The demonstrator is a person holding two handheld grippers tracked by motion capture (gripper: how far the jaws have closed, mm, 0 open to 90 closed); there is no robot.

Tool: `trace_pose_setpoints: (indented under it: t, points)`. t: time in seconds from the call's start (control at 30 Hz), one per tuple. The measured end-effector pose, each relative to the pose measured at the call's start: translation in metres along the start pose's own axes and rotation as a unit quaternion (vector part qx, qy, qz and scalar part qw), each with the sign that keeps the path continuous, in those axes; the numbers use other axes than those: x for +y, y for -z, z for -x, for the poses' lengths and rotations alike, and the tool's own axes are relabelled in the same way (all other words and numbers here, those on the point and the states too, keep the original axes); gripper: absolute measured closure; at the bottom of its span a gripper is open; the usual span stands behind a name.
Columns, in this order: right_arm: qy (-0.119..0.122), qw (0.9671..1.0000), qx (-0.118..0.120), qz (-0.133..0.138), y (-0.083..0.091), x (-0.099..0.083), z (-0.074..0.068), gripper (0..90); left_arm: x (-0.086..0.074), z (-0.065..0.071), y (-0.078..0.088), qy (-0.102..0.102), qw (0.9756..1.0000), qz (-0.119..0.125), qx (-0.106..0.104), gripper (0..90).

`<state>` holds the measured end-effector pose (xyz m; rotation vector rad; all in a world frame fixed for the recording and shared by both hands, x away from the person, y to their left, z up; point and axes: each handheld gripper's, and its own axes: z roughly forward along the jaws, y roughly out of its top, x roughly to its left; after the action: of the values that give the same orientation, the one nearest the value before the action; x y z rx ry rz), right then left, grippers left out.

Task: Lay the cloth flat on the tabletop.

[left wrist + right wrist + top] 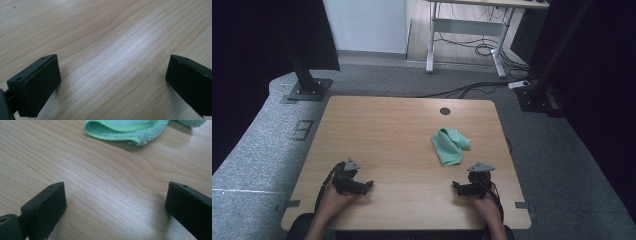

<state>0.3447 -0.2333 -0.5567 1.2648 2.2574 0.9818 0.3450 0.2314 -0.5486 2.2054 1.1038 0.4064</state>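
The left tool [368, 185] and the right tool [455, 186] are held low over the wooden counter [387, 135], each with jaws spread wide and nothing between them. A crumpled green microfibre cloth [449, 145] is seen lying on the counter just ahead of the right tool, apart from it and well away from the left tool.

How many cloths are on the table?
1. A green cloth lies crumpled on the table, right of centre, just beyond the right gripper; nothing seems to hide another.
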Motion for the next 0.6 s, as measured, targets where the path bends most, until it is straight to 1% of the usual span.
trace_pose_setpoints:
  t: [0.2, 0.6]
  points:
    - [0.000, 1.0000, 0.000, 0.000, 0.0000, 0.0000, -0.0001, 3.4, 0.0003, 0.0019, -0.0004, 0.006, 1.0000, 0.000, 0.006, 0.0]
    - [0.001, 1.0000, -0.001, 0.000, 0.0000, 0.0001, -0.0002, 3.3, 0.0008, 0.0014, -0.0008, 0.007, 1.0000, 0.001, 0.005, 0.0]
